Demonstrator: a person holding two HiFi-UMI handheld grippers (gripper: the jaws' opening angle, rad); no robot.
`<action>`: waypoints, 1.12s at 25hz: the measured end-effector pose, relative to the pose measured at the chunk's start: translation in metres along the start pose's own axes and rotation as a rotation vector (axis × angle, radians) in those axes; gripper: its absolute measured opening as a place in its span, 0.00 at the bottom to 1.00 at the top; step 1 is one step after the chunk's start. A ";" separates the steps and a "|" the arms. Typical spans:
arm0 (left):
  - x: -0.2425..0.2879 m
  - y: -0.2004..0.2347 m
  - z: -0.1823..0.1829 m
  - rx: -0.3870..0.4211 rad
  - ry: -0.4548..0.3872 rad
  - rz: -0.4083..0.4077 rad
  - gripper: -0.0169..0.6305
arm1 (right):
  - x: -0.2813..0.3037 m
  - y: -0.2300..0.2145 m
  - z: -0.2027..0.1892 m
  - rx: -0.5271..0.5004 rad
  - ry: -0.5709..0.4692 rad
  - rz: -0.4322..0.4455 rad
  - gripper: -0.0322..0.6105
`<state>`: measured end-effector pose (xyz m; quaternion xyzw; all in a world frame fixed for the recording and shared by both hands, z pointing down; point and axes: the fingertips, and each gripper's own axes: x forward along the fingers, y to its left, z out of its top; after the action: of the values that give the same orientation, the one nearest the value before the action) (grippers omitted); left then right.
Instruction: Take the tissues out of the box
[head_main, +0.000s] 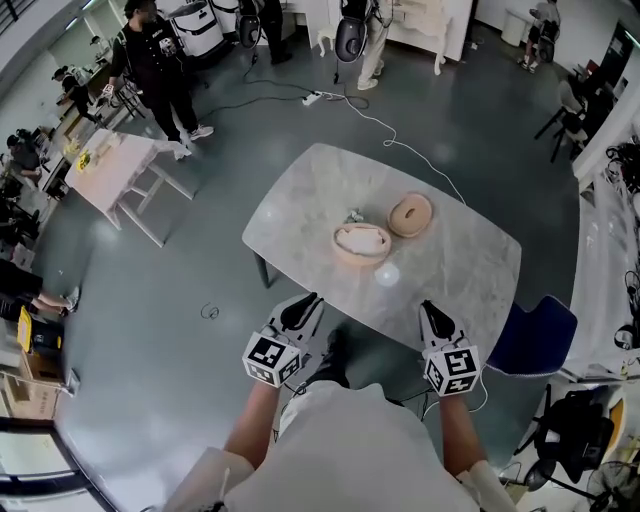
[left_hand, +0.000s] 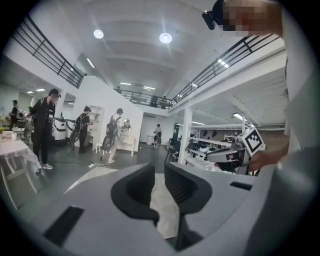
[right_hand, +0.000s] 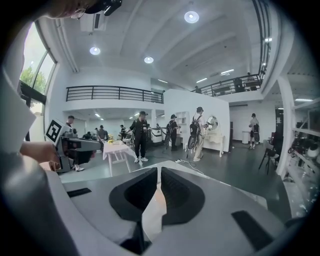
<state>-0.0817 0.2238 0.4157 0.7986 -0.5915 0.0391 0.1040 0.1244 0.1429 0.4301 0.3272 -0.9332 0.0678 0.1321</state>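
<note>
**A:** Head view first. There's a grey marble table (head_main: 300, 190) in a big open hall. The round wooden box (head_main: 361, 243) sits near the middle of it with something white inside. Its lid (head_main: 410, 214) lies flat just beside it, up and to the right. A small crumpled bit (head_main: 353, 215) sits right behind the box, too small to tell what it is. The left gripper (head_main: 303, 306) and right gripper (head_main: 432, 312) hang at the near edge of the table, apart from the box and touching nothing.

**B:** What's around them?

**A:** Only bare tabletop lies between the grippers and the box. A blue chair (head_main: 535, 340) stands at the right corner and a white table (head_main: 115, 165) off to the left, with a person in black (head_main: 160, 70) beyond it. A white cable (head_main: 380, 130) runs across the floor toward the marble table.

**B:** And the gripper views?

**A:** In the left gripper view the jaws stand a little apart, with only pale tabletop showing through the gap. It also catches the right gripper side-on, held in a hand, plus balcony railings (left_hand: 50, 50) and ceiling lights (left_hand: 165, 37), which the head view doesn't show.

In the right gripper view the jaws are almost together, just a thin slit with nothing in it. The left gripper sits at the left edge, and several people (right_hand: 141, 135) stand by the white table.

Only the head view shows the box and lid, because each gripper's own body covers the lower part of its picture.

**B:** Any text?

**A:** Just the black-and-white square markers on the marker cubes (head_main: 268, 357). Everything else is too small to read.
</note>
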 end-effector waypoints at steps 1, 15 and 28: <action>0.004 0.011 0.002 -0.003 0.006 -0.003 0.13 | 0.010 0.000 0.004 0.002 0.003 -0.004 0.12; 0.064 0.124 0.021 0.001 0.047 -0.109 0.13 | 0.118 0.001 0.038 0.014 0.041 -0.082 0.12; 0.112 0.136 0.015 -0.007 0.110 -0.173 0.13 | 0.145 -0.034 0.033 0.097 0.079 -0.133 0.12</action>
<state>-0.1790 0.0780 0.4383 0.8429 -0.5140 0.0716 0.1421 0.0301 0.0237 0.4425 0.3914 -0.8991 0.1167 0.1572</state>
